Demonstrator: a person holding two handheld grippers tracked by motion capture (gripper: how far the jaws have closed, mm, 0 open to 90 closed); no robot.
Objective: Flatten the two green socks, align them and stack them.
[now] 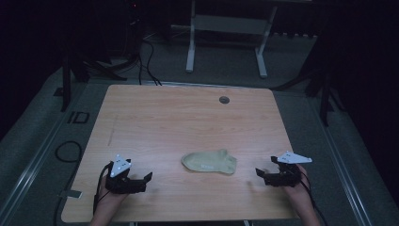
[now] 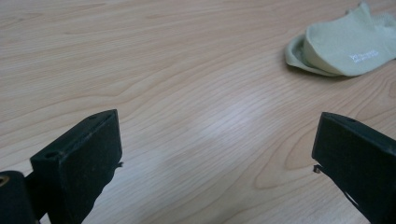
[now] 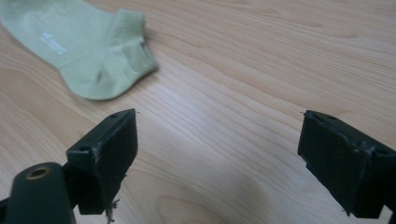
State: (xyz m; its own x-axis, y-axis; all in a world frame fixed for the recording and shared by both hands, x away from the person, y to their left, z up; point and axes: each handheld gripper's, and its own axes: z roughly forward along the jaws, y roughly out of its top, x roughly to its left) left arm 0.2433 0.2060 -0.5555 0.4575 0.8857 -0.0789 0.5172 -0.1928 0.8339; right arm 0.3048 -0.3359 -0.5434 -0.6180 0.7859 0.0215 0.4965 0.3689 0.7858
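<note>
High view first: we see a pale green ankle sock of soft knitted cotton lying flat on the light wooden table, near the front edge and roughly midway between our two tools; the left gripper rests on the wood well to one side of it, the right gripper well to the other, and both point inward toward the cloth; in the left gripper view the sock sits far off at the upper right, its rounded toe end nearest to us, and the black jaws stand wide apart with bare wood between them; in the right gripper view the sock lies at the upper left, its ribbed cuff turned toward us, and those jaws too are spread wide and hold nothing; a small white printed mark shows on the sole. We judge the sock to be very light, limp and not at all fragile; it should crumple and drape rather than hold a shape, and it may slide a little on the smooth tabletop if we push instead of pinching; the thicker ribbed cuff looks the surest place for the right gripper to bite, and the doubled toe edge for the left, each jaw pressed down to the wood so it catches both layers.
</note>
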